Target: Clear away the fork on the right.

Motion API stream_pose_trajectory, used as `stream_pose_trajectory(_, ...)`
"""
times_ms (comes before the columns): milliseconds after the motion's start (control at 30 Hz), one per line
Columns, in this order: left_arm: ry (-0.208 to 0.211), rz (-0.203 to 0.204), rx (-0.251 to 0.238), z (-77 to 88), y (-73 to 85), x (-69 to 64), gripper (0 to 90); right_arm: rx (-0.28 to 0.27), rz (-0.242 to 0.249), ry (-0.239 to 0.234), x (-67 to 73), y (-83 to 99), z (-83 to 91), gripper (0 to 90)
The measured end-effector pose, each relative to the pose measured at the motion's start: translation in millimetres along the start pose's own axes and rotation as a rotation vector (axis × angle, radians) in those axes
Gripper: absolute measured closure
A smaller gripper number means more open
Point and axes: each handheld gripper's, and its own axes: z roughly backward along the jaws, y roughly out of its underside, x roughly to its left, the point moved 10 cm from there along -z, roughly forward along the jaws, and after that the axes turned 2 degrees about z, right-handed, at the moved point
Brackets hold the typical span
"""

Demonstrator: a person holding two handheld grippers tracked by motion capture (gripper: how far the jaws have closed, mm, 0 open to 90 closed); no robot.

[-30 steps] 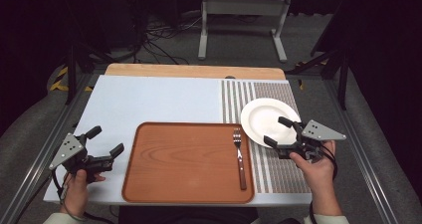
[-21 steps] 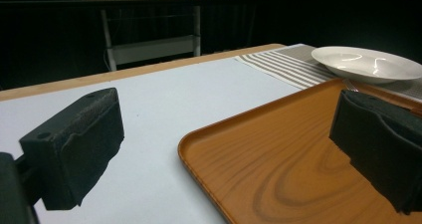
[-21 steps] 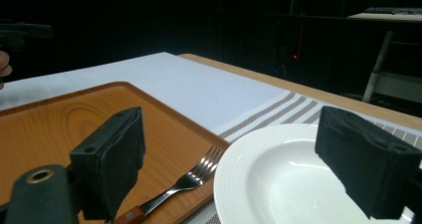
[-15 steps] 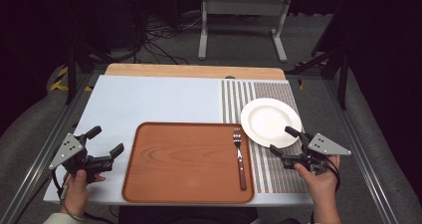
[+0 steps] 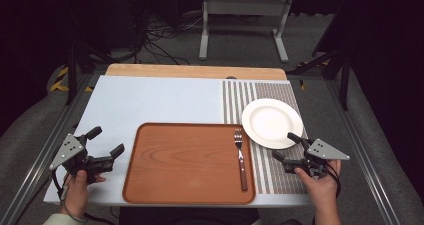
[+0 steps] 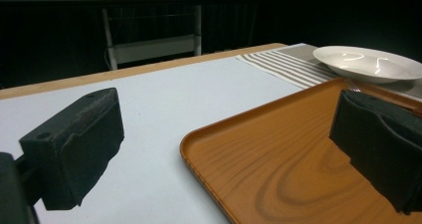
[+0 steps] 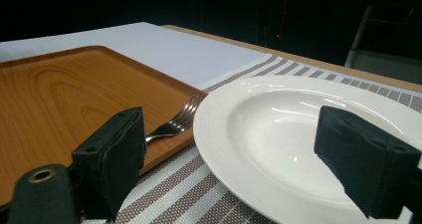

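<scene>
- Looking down from the high view, we see the left gripper (image 5: 106, 142) near the table's front left corner. Its jaws are wide apart and hold nothing.
- We see the right gripper (image 5: 287, 146) over the striped mat (image 5: 272, 165), just in front of the plate. Its jaws are wide apart too, and hold nothing.
- In the left gripper view, we see the brown tray (image 6: 293, 169) just past the jaws.
- In the right gripper view, we see the white plate (image 7: 278, 129) between the jaws but not touched.
- We see the fork (image 5: 240, 157) lying on the right side of the tray, prongs pointing away from us.
- We see the plate sitting on the mat, just right of the tray.
- The tray and mat lie on the pale blue table (image 5: 150, 100).
</scene>
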Motion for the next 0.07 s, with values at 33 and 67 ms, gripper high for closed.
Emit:
stream_pose_trajectory(33, 0.001, -0.001, 0.003, 0.3, 0.2, 0.0, 1.3, -0.002, -0.001, -0.001, 0.0, -0.2, -0.2, 14.0)
stream_pose_trajectory(67, 0.001, -0.001, 0.004, 0.4, 0.4, 0.0, 1.3, -0.003, 0.001, 0.001, -0.3, -0.5, -0.3, 14.0)
